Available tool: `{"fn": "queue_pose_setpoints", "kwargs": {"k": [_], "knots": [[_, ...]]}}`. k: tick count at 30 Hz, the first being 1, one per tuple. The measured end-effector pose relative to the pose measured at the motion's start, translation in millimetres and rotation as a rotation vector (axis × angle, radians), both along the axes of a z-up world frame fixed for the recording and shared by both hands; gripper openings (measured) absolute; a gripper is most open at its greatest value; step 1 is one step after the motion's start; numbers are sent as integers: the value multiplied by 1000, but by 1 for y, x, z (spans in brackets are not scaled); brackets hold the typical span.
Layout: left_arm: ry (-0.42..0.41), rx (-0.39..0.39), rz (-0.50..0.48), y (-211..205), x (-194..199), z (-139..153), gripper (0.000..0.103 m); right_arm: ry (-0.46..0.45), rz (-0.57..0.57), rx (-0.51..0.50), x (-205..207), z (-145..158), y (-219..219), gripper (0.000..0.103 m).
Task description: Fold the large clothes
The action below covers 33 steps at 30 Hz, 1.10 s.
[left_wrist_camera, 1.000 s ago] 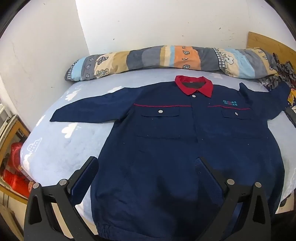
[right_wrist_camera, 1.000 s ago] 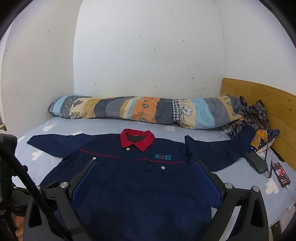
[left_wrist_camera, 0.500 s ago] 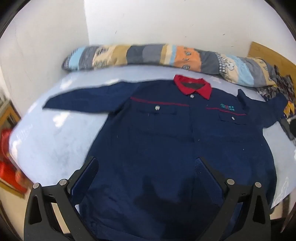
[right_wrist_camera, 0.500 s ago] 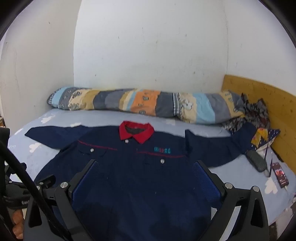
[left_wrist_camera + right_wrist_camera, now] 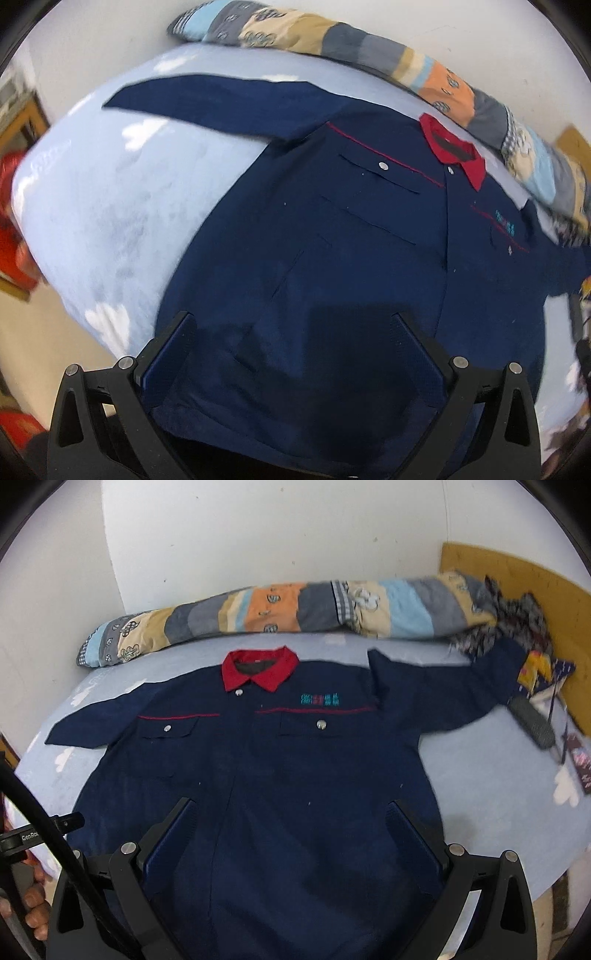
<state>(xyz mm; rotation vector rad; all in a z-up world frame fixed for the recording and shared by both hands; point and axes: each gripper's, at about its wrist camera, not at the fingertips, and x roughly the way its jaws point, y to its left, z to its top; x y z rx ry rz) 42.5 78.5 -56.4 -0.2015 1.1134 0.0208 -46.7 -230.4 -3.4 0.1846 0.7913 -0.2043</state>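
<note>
Left tool (image 5: 293,328) swung leftward, navy jacket (image 5: 258,775) spread flat (red collar), both tools gaping

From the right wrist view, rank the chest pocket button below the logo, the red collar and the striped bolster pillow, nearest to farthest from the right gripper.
1. Chest pocket button, on the navy jacket, just beyond the open right gripper.
2. Red collar, at the jacket's top, slightly left.
3. Striped bolster pillow, along the wall at the bed's far edge.
</note>
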Motion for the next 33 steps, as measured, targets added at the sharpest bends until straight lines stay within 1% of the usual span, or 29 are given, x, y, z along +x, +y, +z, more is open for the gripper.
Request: {"fn": "queue_pose_setpoints", "kwargs": {"k": [2, 4, 5, 8, 9, 10, 11, 12, 13, 14, 16, 18, 21, 23, 27, 31, 33], "knots": [[-2, -32, 28, 4, -3, -2, 103, 0, 3, 21, -1, -2, -1, 103], [-39, -47, 40, 4, -5, 3, 103, -7, 7, 20, 0, -1, -1, 100], [-93, -45, 44, 3, -9, 9, 103, -17, 11, 17, -1, 1, 0, 99], [-263, -84, 3, 6, -26, 24, 103, -74, 34, 22, -6, 10, 5, 98], [-302, -88, 1, 5, -30, 26, 103, -82, 40, 26, -6, 11, 7, 98], [-357, -110, 2, 4, -36, 27, 103, -81, 43, 34, -5, 11, 8, 98], [-381, -137, -6, 3, -36, 27, 103, -72, 50, 42, -4, 9, 9, 98], [-390, -179, -37, 1, -38, 24, 103, -60, 58, 50, -1, 8, 10, 97], [-355, -164, -66, -5, -36, 22, 103, -43, 64, 67, 2, 5, 11, 96], [-323, -122, -105, -13, -31, 20, 103, -41, 65, 87, 2, 3, 11, 95], [-298, -24, -187, -28, -27, 21, 103, -34, 68, 119, 2, 0, 9, 95], [-322, -8, -214, -34, -30, 24, 103, -30, 62, 114, 1, 0, 9, 93], [-358, 25, -226, -37, -35, 35, 103, -37, 57, 112, 1, 3, 6, 93], [-348, 24, -245, -37, -32, 34, 103, -33, 62, 127, 1, 3, 3, 93], [-340, -18, -276, -37, -40, 32, 103, -25, 62, 142, 2, 2, 1, 93], [-347, -10, -300, -45, -43, 32, 103, -23, 56, 131, 1, 2, 2, 93], [-342, -19, -309, -46, -43, 32, 103, -30, 55, 134, 1, 3, 1, 93]]}}
